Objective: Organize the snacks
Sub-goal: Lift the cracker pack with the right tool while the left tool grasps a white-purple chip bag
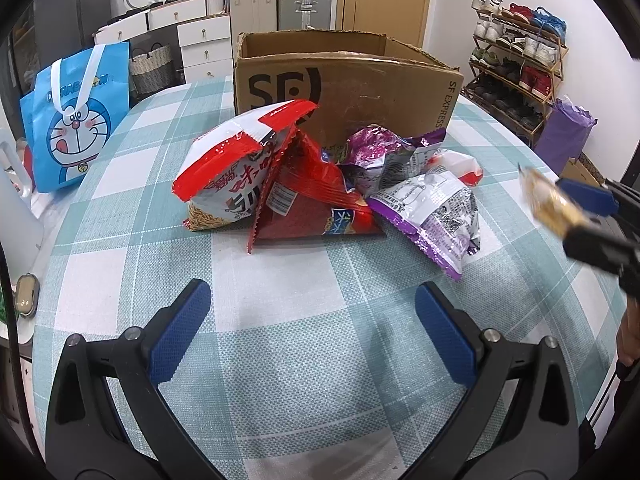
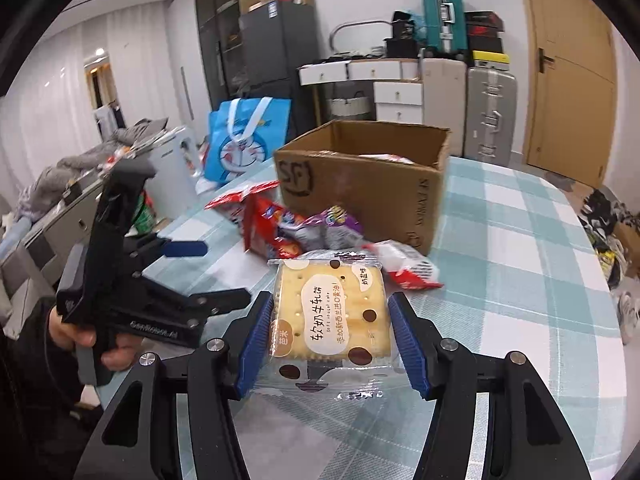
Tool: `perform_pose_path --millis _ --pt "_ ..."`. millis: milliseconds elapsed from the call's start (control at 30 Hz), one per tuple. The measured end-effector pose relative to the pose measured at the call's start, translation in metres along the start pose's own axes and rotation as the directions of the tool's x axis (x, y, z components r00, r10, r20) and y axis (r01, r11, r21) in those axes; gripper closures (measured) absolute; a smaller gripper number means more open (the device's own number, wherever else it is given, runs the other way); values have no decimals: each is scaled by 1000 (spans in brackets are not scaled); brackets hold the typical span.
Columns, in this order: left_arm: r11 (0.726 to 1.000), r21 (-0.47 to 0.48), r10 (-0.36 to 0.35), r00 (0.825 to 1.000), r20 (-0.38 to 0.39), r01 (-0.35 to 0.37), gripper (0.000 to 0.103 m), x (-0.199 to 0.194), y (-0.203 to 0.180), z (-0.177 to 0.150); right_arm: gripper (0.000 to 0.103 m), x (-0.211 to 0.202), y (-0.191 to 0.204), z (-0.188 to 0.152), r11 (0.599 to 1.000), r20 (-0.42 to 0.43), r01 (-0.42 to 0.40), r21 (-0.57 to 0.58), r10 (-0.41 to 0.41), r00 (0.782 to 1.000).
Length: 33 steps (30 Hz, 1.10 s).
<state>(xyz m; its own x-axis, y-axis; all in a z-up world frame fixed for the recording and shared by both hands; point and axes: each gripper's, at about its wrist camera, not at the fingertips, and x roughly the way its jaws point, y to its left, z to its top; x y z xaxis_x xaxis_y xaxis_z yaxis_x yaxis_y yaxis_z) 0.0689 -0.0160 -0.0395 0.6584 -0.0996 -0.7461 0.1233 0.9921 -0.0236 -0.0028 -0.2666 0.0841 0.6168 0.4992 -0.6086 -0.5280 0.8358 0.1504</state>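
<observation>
My right gripper (image 2: 332,316) is shut on a clear-wrapped cracker packet (image 2: 332,312) and holds it above the table, short of the open SF cardboard box (image 2: 360,184); it shows at the right edge of the left wrist view (image 1: 576,216), holding the cracker packet (image 1: 548,200). My left gripper (image 1: 312,320) is open and empty, low over the checked tablecloth (image 1: 280,360), in front of a snack pile: a red-and-white noodle bag (image 1: 228,176), a red bag (image 1: 316,200) and purple bags (image 1: 432,208). The pile leans against the box (image 1: 348,84).
A blue Doraemon tote bag (image 1: 76,120) stands at the table's left edge. A small white-and-red packet (image 2: 404,264) lies by the box corner. A shoe rack (image 1: 516,68) is beyond the table at right. Drawers and suitcases (image 1: 280,4) stand behind.
</observation>
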Motion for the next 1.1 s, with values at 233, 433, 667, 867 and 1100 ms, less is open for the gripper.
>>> perform_pose_path --millis 233,433,667,867,1100 --pt "996 -24 -81 997 -14 81 2 -1 -6 3 44 1 -18 2 995 21 56 79 -57 998" --pt "989 -60 -135 991 -20 134 2 -1 -14 12 44 1 -24 0 992 25 82 96 -85 996" --pt "989 -69 -132 991 -30 130 2 5 -30 22 44 -1 -32 -2 987 45 97 130 -103 994" --pt "985 -93 -150 988 -27 147 2 9 -41 34 44 -4 -39 -2 983 55 89 160 -99 994" --pt "991 -72 -113 992 -56 109 5 24 -60 47 44 -5 -44 -4 981 53 103 165 -113 992"
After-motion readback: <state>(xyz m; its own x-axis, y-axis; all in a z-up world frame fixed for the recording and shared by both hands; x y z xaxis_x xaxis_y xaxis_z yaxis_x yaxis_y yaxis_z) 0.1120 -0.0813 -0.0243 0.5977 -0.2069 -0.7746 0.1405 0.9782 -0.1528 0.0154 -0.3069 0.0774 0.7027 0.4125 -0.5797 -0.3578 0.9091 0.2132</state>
